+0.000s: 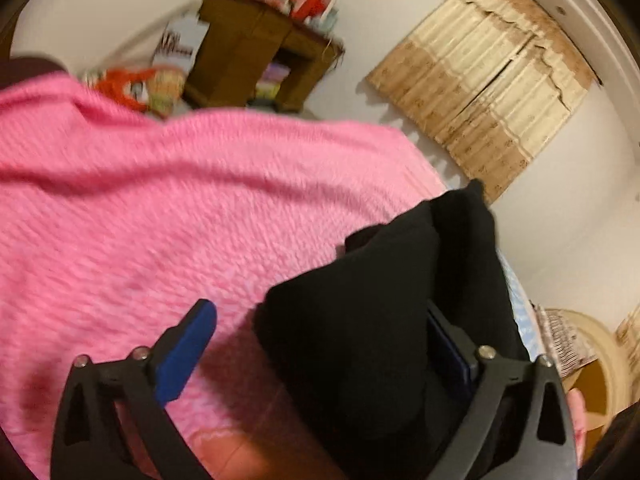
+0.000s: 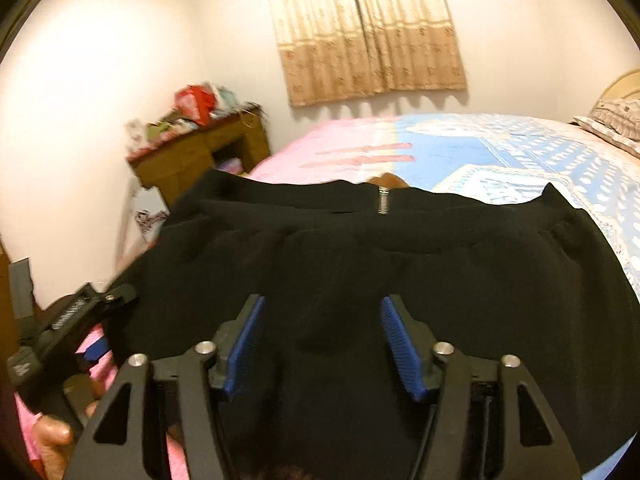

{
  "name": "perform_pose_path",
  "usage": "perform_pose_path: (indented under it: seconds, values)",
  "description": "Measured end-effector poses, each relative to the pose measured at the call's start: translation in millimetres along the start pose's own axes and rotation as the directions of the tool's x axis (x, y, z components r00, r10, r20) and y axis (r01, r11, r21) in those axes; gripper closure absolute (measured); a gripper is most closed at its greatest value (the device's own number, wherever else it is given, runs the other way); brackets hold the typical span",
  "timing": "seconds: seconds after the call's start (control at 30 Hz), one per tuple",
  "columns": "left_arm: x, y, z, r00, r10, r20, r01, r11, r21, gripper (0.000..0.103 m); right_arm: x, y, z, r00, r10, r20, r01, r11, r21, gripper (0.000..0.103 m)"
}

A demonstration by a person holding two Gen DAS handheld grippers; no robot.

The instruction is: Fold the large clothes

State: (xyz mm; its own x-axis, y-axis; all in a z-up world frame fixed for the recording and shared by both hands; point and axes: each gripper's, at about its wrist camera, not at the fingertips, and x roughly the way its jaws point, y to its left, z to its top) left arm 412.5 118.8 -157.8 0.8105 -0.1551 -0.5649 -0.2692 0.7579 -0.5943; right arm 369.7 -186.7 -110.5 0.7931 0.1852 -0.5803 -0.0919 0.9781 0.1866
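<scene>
Left wrist view shows your left gripper (image 1: 320, 344) with its blue-padded fingers (image 1: 186, 350) spread wide above the pink blanket (image 1: 160, 208); a bunched fold of the black garment (image 1: 372, 312) lies between them, lapping over the right-hand finger so that its pad is mostly hidden, while the left-hand pad stands clear of the cloth, so you have no grip on it there. Beyond the blanket you can see a wooden side table (image 1: 256, 52) piled with blurred clutter and a beige curtain (image 1: 492, 92) on the white wall. From the right wrist camera, your right gripper (image 2: 322, 344) is about half open, both blue pads visible and apart, with the black garment (image 2: 400, 248) spread across the bed beneath and between them; whether the pads press on the cloth I cannot tell. The garment lies flat across the near edge of the bed, its short metal zipper (image 2: 384, 200) at the far edge, centred. The patterned blue-and-pink bedspread (image 2: 500, 148) stretches beyond it. At lower left in this view your left gripper (image 2: 96, 344) sits at the garment's left edge.
</scene>
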Motion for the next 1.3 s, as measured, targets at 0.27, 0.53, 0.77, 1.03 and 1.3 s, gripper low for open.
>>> perform_pose_path:
  seconds: [0.27, 0.53, 0.77, 1.03, 1.3]
  values:
    - [-5.3, -32.4, 1.4, 0.995, -0.084, 0.061, 0.073, 0.982, 0.172, 0.074, 24.8, 1.6, -13.2, 0.999, -0.022, -0.048, 0.022, 1.0, -0.012, 0.053]
    - [-43.4, -81.3, -0.5, 0.978, -0.167, 0.123, 0.111, 0.923, 0.37, 0.085, 22.1, -2.2, -15.6, 0.999, 0.008, -0.038, -0.007, 1.0, 0.024, 0.052]
    - [-65.3, -135.8, -22.8, 0.957, -0.261, 0.128, 0.137, 0.794, 0.593, 0.086, 17.8, -7.9, -18.7, 0.999, 0.045, -0.027, -0.044, 0.997, 0.065, 0.052]
    - [-77.0, -164.8, -63.2, 0.94, -0.329, 0.093, 0.148, 0.637, 0.757, 0.086, -29.0, -75.0, -13.3, 0.951, 0.306, 0.042, -0.303, 0.899, 0.316, 0.052]
    - [-82.9, -168.5, -83.0, 0.927, -0.365, 0.087, 0.138, 0.547, 0.825, 0.086, -0.6, -104.5, 46.1, 0.793, 0.609, 0.024, -0.537, 0.68, 0.499, 0.011]
